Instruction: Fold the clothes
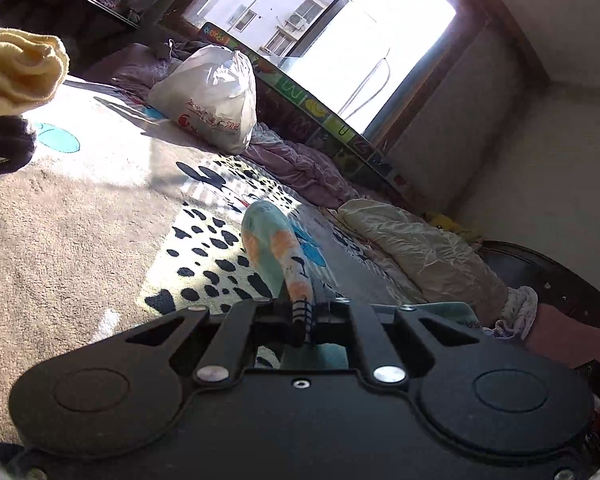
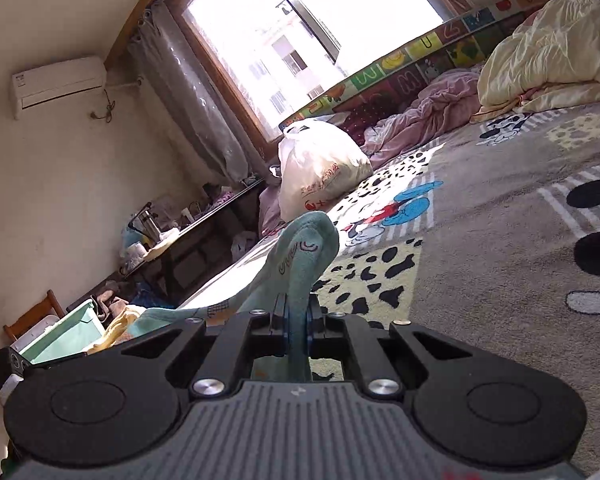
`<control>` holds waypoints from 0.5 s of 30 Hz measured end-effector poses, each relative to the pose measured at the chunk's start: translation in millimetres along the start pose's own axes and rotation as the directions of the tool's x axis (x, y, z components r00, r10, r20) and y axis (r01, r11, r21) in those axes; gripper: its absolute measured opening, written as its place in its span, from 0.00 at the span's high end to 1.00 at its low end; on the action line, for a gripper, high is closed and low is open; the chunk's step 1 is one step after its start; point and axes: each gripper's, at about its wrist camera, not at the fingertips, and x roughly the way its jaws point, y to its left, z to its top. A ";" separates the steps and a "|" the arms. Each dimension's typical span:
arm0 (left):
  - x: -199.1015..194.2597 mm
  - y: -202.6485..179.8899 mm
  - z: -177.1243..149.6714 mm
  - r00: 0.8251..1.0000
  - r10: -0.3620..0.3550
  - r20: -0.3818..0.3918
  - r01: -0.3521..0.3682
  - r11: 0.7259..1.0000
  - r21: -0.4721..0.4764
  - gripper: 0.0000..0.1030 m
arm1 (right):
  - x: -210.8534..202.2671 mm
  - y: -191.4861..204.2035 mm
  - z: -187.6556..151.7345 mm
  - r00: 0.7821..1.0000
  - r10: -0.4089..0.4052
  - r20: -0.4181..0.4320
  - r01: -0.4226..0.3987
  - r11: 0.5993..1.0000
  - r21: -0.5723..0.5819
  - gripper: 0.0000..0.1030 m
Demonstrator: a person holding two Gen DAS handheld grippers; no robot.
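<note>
Fabric sits pinched in both my tools. My left gripper [image 1: 302,312] is closed tight on the striped cuff end of a teal sock [image 1: 278,248] with orange patches, and the sock stands up and away from the jaws over the blanket [image 1: 72,232]. My right gripper [image 2: 298,320] is likewise clamped down on teal sock fabric [image 2: 300,256], which rises from the jaws and flops over at the top; I cannot tell whether it is the other end of the same sock or its pair.

I judge I am mid-fold on a sock, both ends lifted clear of the bed. Next I should bring the two grippers together so the ends meet, lay the sock flat on the spotted part of the blanket, and only then let go, one side first, so the fold does not spring apart.

Farther out in the left view, a yellow garment [image 1: 20,68] lies bunched at the edge. Beyond, a white plastic bag [image 1: 212,100] rests on the bed, with a pink quilt [image 2: 416,120] and a cream duvet [image 2: 548,40] heaped along the window [image 2: 308,32] side.
</note>
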 end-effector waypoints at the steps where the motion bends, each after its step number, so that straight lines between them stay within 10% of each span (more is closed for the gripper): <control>1: 6.9 3.8 -1.0 0.998 0.055 -0.034 -0.056 0.998 -0.011 0.95 | 9.2 -13.5 -1.9 0.997 -0.053 -0.049 0.056 0.997 0.048 0.88; 4: 46.7 20.2 -20.5 0.914 0.323 -0.246 -0.327 0.945 0.025 0.87 | 26.4 -40.1 -7.2 0.973 -0.173 -0.151 0.192 0.973 0.126 0.81; 9: 32.9 17.6 -10.6 0.929 0.276 -0.246 -0.286 0.958 -0.005 0.38 | 28.3 -35.1 -10.2 0.980 -0.114 -0.163 0.131 0.987 0.092 0.38; 11: 30.3 17.3 -8.9 0.927 0.269 -0.263 -0.277 0.961 0.008 0.38 | 38.0 -33.6 -13.2 0.968 -0.099 -0.230 0.117 0.991 0.065 0.49; 12: 30.9 16.0 -9.9 0.922 0.274 -0.275 -0.275 0.961 0.033 0.39 | 41.7 -31.6 -14.8 0.961 -0.107 -0.256 0.123 0.991 0.047 0.74; 15: 45.2 -1.6 -28.4 0.881 0.382 -0.279 -0.294 0.905 0.308 0.75 | 34.1 -23.0 -14.7 0.965 -0.115 -0.234 0.124 0.992 0.022 0.91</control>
